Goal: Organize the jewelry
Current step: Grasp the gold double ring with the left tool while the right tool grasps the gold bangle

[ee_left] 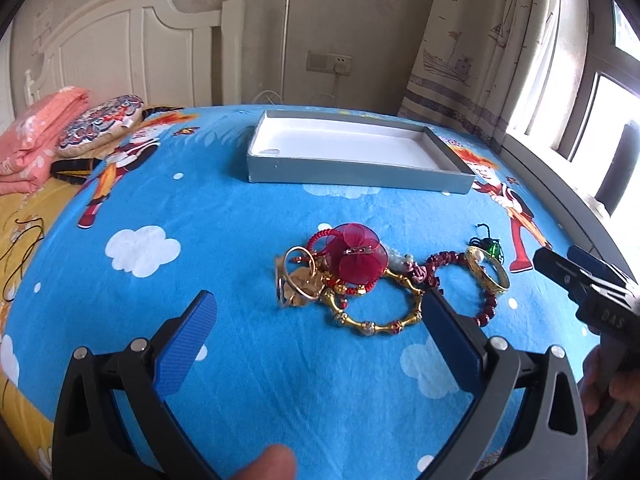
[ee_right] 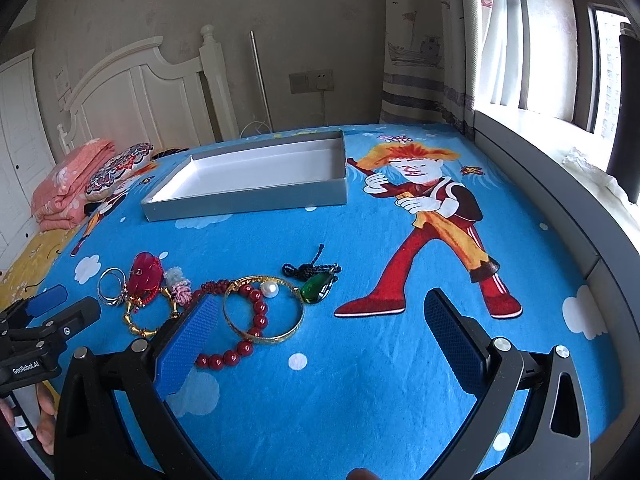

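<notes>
A heap of jewelry lies on the blue cartoon bedsheet. It holds a red flower hair tie (ee_left: 356, 258), gold rings (ee_left: 298, 280), a gold bamboo-style bangle (ee_left: 372, 330), a red bead bracelet (ee_right: 259, 318), a gold bangle (ee_right: 276, 338) with a pearl, and a green pendant (ee_right: 316, 288) on black cord. Beyond the heap sits an empty grey box (ee_left: 352, 172) with a white inside. My left gripper (ee_left: 320, 320) hangs open just short of the bamboo bangle. Near the gold bangle my right gripper (ee_right: 320, 320) is open, and its left pad (ee_right: 188, 344) covers part of the bead bracelet.
A folded pink blanket (ee_left: 36, 132) and a round patterned cushion (ee_left: 100, 124) lie at the far left by the white headboard (ee_left: 132, 48). A grey window ledge (ee_right: 560, 208) borders the bed on the right. A black headband (ee_left: 72, 168) rests near the cushion.
</notes>
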Demonstrator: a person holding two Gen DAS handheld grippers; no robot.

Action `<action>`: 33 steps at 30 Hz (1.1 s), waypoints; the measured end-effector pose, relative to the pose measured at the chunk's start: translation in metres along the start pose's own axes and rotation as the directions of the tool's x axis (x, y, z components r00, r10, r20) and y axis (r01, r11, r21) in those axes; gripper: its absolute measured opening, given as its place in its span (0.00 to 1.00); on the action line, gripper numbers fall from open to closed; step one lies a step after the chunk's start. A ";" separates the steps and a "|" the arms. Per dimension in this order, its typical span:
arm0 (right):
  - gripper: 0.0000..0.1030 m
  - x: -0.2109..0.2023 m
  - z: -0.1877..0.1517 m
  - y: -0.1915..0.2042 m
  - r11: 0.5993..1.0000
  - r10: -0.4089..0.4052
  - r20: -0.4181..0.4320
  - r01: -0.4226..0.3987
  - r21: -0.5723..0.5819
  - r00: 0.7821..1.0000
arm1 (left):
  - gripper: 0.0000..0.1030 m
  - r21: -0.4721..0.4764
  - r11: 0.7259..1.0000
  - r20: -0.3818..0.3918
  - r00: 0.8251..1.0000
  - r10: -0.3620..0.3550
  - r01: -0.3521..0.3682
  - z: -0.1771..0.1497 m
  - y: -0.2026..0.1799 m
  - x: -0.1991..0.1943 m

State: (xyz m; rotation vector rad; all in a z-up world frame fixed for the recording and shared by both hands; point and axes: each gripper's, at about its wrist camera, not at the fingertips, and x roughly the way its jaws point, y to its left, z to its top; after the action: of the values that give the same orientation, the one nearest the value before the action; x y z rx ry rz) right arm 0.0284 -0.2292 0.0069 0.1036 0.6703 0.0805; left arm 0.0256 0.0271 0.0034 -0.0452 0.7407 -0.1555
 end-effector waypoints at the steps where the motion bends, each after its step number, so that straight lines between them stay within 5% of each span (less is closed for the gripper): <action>1: 0.94 0.003 0.002 -0.002 1.000 0.003 -0.004 -0.003 -0.003 1.000 | 0.96 0.009 1.000 -0.003 1.000 -0.010 0.010 0.002 0.000 0.002; 15: 0.94 0.030 0.002 -0.015 0.999 0.029 -0.052 -0.031 -0.028 0.998 | 0.56 0.104 0.993 -0.031 0.998 -0.047 0.050 0.022 -0.016 0.032; 29: 0.92 0.033 0.001 0.008 0.995 0.017 -0.064 -0.023 -0.098 0.998 | 0.56 0.111 0.991 0.017 0.997 -0.073 0.071 0.030 -0.019 0.025; 33: 0.82 0.034 -0.002 0.023 0.989 0.039 -0.078 -0.049 -0.137 0.996 | 0.56 0.067 0.995 -0.001 0.997 -0.072 0.072 0.025 -0.011 0.025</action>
State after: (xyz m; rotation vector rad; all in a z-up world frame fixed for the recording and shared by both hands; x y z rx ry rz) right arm 0.0524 -0.2022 -0.0130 -0.0188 0.7358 0.1739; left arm 0.0592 0.0123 0.0056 -0.0086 0.7322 -0.2488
